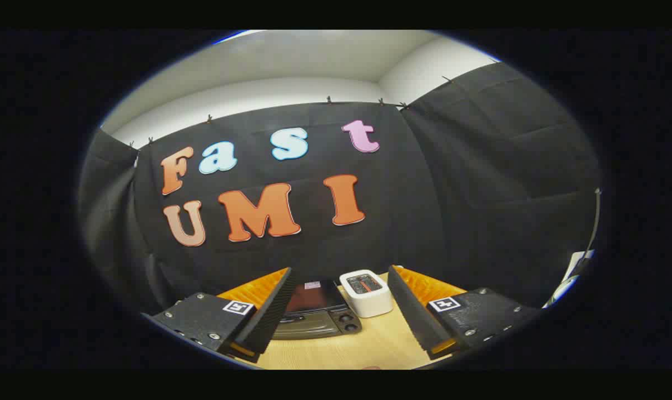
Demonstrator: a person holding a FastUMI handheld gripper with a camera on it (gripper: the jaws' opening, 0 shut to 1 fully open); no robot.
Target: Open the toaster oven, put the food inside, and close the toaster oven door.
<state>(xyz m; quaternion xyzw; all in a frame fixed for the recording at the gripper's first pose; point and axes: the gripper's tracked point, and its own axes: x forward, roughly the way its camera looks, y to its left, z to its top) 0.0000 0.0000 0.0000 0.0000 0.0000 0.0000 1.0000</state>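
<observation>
1. Toaster oven (316, 311) is seen in the gripper view as a dark box with a glass front and control knobs, set on the light wooden table (347, 347); it lies just beyond the fingertips, between the two fingers and nearer the left one.
2. Its door is judged to be shut, since the glass panel is seen flush with the body; the opening step appears not yet begun.
3. A white pop-up toaster (366, 291) is placed just beside the toaster oven, on its right, with its slots turned upward.
4. The gripper (338, 311) is held wide open, nothing being clasped between the fingers; both are spread well apart, above and short of the toaster oven.
5. The fingers are probably kept apart so that the toaster oven stays framed between them while the door handle is lined up.
6. The food named in the task cannot be made out; a small reddish patch is seen at the near table edge, short of the toaster oven, but it cannot be identified.
7. Behind the toaster oven, black cloth (452, 211) is hung as the booth's wall.
</observation>
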